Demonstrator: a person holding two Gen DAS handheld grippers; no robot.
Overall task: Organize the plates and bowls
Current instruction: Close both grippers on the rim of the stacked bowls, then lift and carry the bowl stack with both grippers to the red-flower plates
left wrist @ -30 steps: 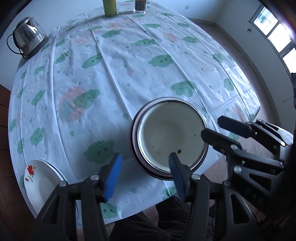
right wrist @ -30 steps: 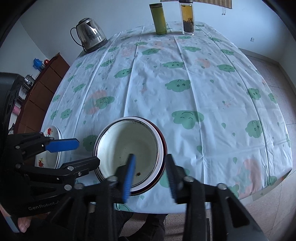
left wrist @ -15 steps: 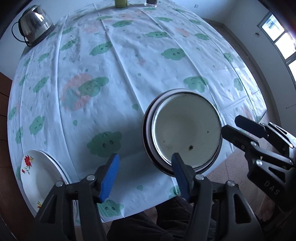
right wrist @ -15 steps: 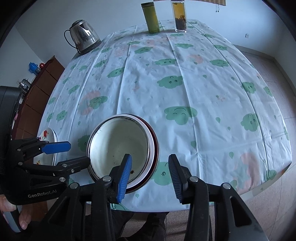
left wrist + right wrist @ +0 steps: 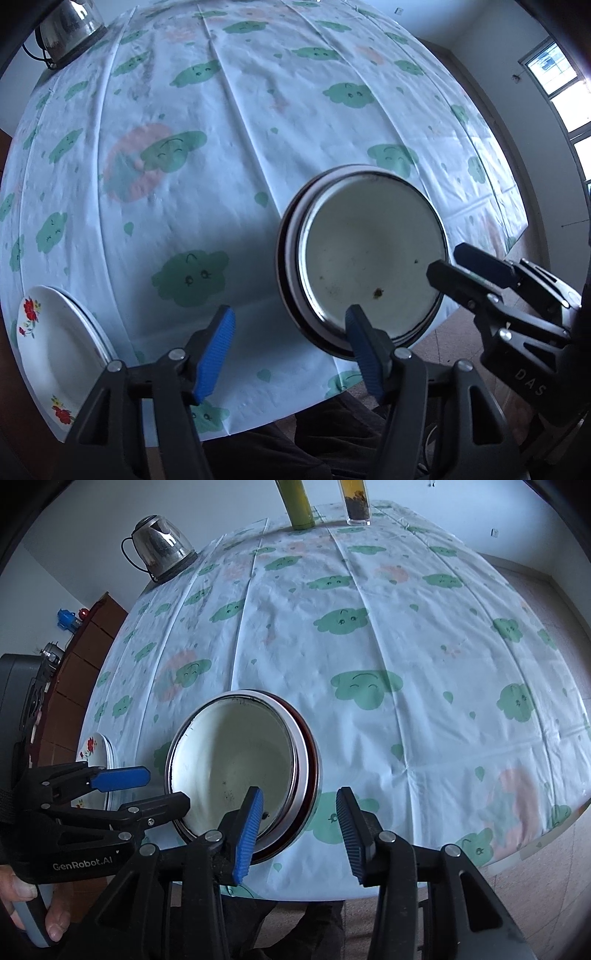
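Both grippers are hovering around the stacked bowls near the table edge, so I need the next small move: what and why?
Probably ease the left gripper down over the near rim of the stacked bowls: its jaws are opening, nothing is pinched, and one finger already sits inside the rim. The right gripper also straddles the rim ungripped.

A steel kettle (image 5: 159,544) stands at the surface's far left corner; a green bottle (image 5: 297,504) and a glass tea flask (image 5: 356,500) at its far edge; a cloud-print cloth (image 5: 369,627) covers it.

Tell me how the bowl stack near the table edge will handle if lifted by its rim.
The bowl stack looks like stiff enamelled metal, so probably rigid. Its glossy rim may slip. The nested bowls sit off-centre, so they could shift or rattle.
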